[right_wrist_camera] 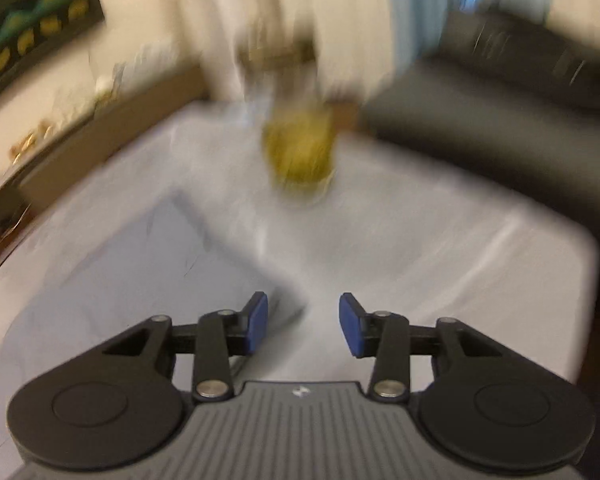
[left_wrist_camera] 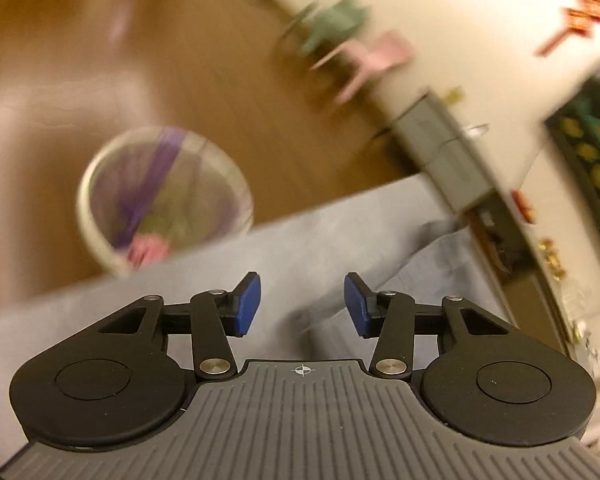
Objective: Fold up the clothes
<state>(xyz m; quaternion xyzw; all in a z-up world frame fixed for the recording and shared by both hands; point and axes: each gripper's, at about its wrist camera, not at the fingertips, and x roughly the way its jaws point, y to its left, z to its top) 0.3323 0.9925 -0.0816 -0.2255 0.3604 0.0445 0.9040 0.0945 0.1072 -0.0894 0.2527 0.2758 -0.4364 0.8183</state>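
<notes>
Holding both the left gripper (left_wrist_camera: 302, 306) and right gripper (right_wrist_camera: 303, 323) empty with jaws parted, you hover over the sheet-covered table (right_wrist_camera: 440, 240), where a flat blue-grey garment (right_wrist_camera: 172, 256) lies at ten o'clock, a yellowish bundle (right_wrist_camera: 300, 152) at twelve.
</notes>
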